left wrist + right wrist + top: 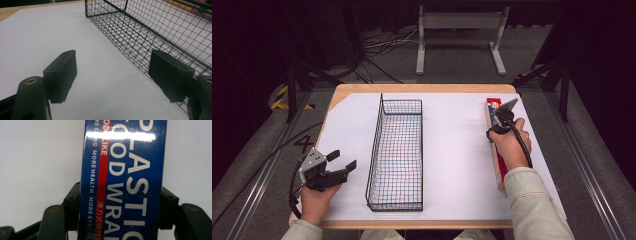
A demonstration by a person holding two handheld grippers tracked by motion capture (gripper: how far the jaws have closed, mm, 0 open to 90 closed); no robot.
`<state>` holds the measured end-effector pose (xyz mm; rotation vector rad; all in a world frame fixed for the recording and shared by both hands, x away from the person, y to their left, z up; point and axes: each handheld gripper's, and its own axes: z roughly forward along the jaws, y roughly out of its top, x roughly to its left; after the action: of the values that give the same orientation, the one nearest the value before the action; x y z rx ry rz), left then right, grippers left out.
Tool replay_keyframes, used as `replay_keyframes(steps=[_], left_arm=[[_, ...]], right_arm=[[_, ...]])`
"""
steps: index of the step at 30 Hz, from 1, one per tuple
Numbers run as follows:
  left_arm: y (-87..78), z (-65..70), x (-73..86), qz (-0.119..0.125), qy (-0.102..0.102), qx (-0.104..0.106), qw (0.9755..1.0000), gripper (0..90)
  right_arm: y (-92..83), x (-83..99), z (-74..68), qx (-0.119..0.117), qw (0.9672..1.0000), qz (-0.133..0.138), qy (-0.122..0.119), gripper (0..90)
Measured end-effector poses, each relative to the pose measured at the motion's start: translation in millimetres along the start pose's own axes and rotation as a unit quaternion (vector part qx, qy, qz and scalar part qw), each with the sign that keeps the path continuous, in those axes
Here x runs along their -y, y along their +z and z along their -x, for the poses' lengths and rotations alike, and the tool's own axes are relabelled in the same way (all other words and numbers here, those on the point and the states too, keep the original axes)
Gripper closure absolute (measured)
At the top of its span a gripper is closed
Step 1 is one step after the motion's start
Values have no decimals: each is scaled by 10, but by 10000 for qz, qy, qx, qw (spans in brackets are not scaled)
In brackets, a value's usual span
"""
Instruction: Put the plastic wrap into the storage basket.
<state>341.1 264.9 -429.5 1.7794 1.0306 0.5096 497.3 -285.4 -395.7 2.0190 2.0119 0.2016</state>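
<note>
With our right gripper (pixel 120 206) we straddle the plastic food wrap box (pixel 122 177), a jaw against each long side; the box lies on the white paper well right of the wire basket (pixel 396 155). Our left gripper (pixel 343 161) hovers just left of the basket, jaws wide apart and empty.

- Food-wrap box (pixel 122 180): glossy printed card, glare upper centre.
- Basket (pixel 396 155): thin black wire mesh.
- Table sheet (pixel 452 150): matt white paper.
- Table edge (pixel 422 88): pale wood.

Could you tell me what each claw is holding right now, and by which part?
The right claw grips the plastic wrap box across its long sides; the left claw holds nothing.
</note>
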Motion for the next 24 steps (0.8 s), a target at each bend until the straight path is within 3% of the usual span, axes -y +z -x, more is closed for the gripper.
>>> replay_keyframes(steps=[3,8,18,24], left_arm=[[-67,1,39,99,-118,65,9999,236],[-191,73,125,129,-207,61,9997,237],[-431,328,232,164,-54,99,9998,237],[-533,314,283,232,-143,24,9996,236]], right_arm=[[-12,9,-8,-18,9999,-53,91,391],[-82,75,-40,-239,9995,-62,211,393],[-461,319,-185,-350,9990,153,245,394],[-664,337,-242,-412,9985,265,238,394]])
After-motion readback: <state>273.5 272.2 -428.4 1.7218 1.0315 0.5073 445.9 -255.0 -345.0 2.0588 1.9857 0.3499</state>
